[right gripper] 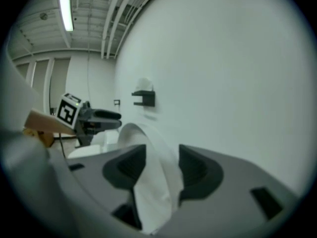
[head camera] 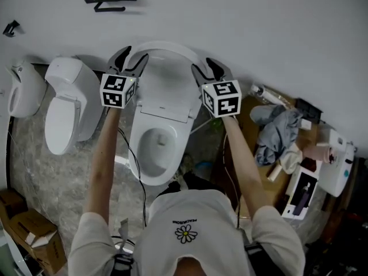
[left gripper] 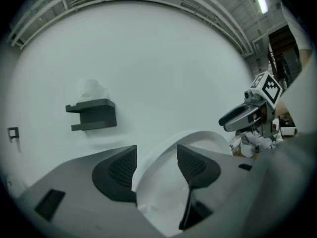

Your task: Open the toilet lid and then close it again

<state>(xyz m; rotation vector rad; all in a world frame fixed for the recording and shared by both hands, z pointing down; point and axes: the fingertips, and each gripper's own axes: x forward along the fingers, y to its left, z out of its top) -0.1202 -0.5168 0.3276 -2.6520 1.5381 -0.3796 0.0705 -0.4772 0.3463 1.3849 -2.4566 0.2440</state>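
Toilet lid (head camera: 167, 88) upright by the wall (head camera: 264, 27); top edge between parted fingers of left gripper (head camera: 131, 59) and right gripper (head camera: 206, 69)

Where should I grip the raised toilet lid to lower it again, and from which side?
Grip the toilet lid by its thin curved top rim, one gripper each side of the arc, coming from the front. It stands upright by the wall, so that edge looks most reachable. The left gripper and right gripper straddle it there, jaws open.

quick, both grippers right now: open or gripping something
Left gripper: open, the raised toilet lid rim between its jaws, not clamped.
Right gripper: open, lid rim between its jaws too.
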